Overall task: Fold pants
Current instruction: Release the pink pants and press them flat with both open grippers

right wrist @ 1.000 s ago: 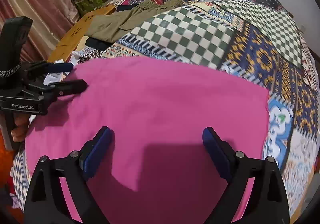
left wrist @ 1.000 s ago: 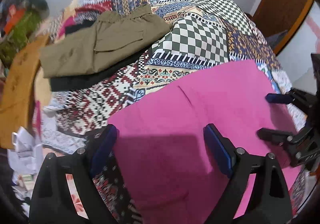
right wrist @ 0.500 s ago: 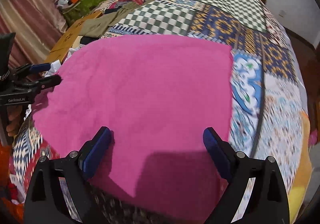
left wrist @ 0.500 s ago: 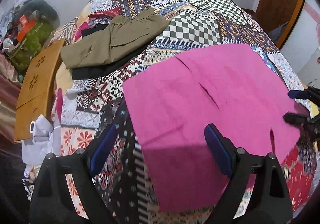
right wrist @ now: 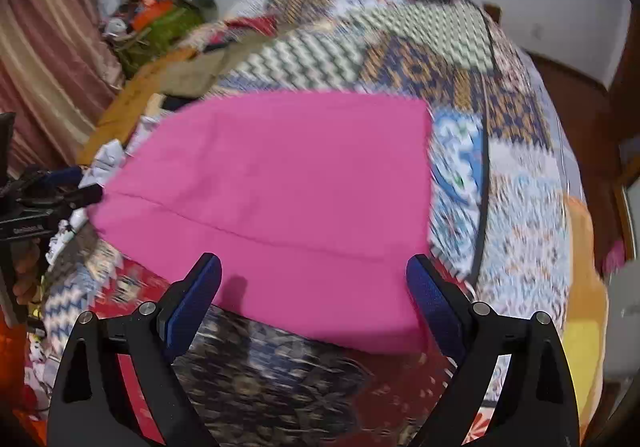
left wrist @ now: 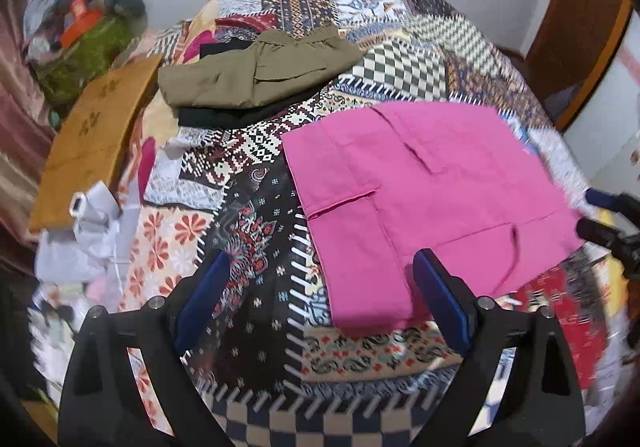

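1. Pants (left wrist: 424, 203), pink, are seen laid flat and squared on the bed (left wrist: 256, 231), apparently folded.
2. Left gripper (left wrist: 320, 299) is held above them, jaws wide, nothing gripped.
3. Right gripper (right wrist: 312, 295) likewise: empty, likely released for clearance.

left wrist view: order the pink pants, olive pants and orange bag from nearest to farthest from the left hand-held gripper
1. pink pants, folded, just ahead to the right
2. olive pants, folded on black cloth, farther up the bed
3. orange bag, far left, off the bed
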